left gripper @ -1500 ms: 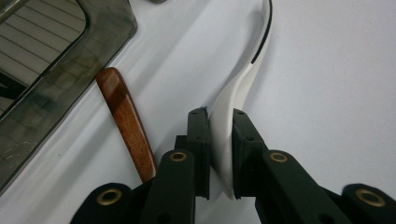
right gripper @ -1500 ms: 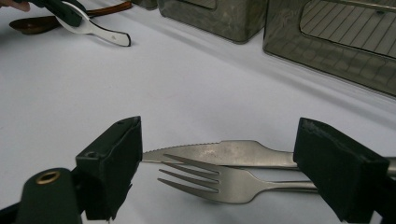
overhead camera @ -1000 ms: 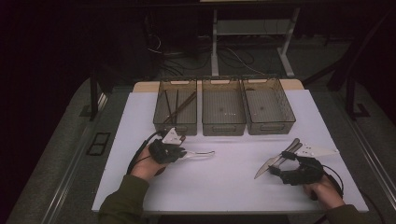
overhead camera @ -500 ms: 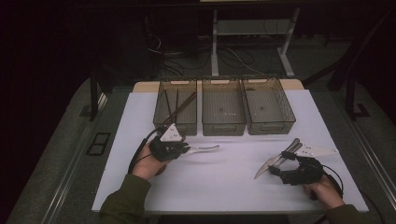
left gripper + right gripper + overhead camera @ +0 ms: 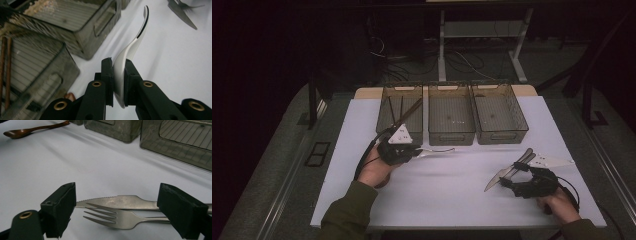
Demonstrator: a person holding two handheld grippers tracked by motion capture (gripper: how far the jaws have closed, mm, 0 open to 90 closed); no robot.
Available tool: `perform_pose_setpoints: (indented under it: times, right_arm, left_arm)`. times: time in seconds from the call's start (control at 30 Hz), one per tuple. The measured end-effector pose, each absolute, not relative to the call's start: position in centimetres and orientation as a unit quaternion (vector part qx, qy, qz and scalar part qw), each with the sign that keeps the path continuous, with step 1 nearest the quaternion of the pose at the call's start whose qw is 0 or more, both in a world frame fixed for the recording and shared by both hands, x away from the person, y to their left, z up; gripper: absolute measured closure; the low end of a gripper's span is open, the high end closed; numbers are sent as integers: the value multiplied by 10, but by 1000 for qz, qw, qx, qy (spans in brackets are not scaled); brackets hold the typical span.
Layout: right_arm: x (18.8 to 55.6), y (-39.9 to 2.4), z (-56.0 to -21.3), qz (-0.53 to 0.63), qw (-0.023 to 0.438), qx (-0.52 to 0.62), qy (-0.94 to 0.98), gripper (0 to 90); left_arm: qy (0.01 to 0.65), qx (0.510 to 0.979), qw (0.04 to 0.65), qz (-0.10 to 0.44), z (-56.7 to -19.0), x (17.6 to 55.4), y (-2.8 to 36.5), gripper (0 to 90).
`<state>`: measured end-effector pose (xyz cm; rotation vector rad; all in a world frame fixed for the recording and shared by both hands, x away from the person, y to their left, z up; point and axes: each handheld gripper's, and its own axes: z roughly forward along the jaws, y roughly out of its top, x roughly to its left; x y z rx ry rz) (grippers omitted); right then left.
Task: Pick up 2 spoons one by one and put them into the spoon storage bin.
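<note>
The left tool [image 5: 119, 82] is clamped tight on a metal spoon [image 5: 130, 50], pads pressing flat against the bowl end, with the curved handle jutting out ahead toward the middle of the white worktop [image 5: 452, 195]. In the high view the left tool [image 5: 416, 151] holds the spoon [image 5: 437, 150] just in front of the three mesh bins [image 5: 451, 114], close to the left bin [image 5: 398, 111], which already has long dark sticks in it.

The step in hand looks like carrying the spoon to a bin. To do it well, lift enough for the handle to pass over the bin's rim, keep the grip firm so the slick metal does not twist between the pads, and let go only once the spoon is low inside the chosen bin.

The right tool [image 5: 117, 213] stands wide open and holds nothing; its jaws straddle a fork [image 5: 115, 217] and a serrated knife [image 5: 117, 202] lying together on the worktop. A dark wooden spoon [image 5: 32, 130] lies farther off.

No brand, label or writing can be read anywhere.
</note>
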<state>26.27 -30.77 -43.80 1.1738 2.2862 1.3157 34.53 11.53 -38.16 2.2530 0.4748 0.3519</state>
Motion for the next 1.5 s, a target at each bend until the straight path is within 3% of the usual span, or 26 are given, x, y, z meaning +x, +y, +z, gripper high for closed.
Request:
perform_pose_setpoints:
  times: [0.77, 1.5]
  right_arm:
    - [262, -308, -438, 453, 126, 404, 785, 153]
    - [262, -310, -437, 457, 123, 405, 783, 153]
  left_arm:
    - [146, 891, 400, 160, -350, 399, 68, 807]
    - [160, 906, 360, 155, -365, 438, 31, 805]
